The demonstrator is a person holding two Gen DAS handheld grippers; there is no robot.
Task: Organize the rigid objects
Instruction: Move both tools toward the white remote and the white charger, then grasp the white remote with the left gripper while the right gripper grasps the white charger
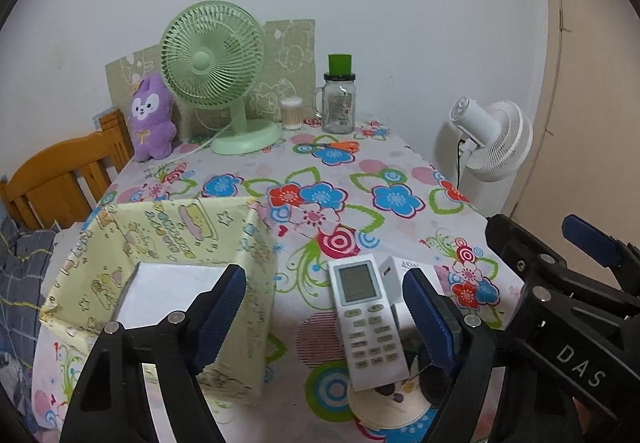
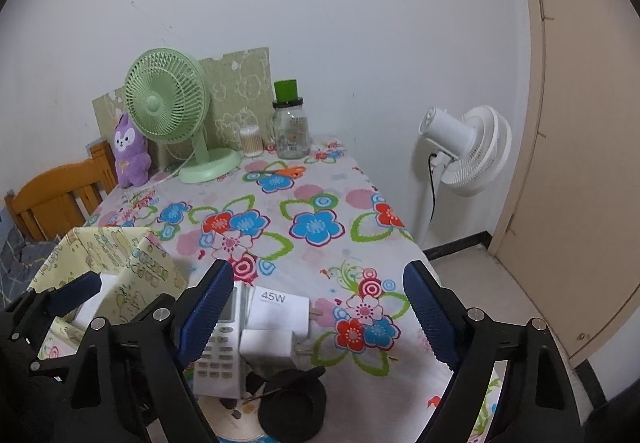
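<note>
On the table (image 1: pixel 400 163): one remote (image 1: pixel 366 317), two chargers (image 2: pixel 280 309)

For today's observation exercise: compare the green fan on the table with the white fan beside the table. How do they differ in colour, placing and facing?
The green fan is pale green; the white fan is white. The green fan stands on the table on a round base; the white fan stands on the floor on a tall pole. The green fan faces the cameras; the white fan faces away to the right, showing its motor housing. Both have round grilles and a cord.
</note>
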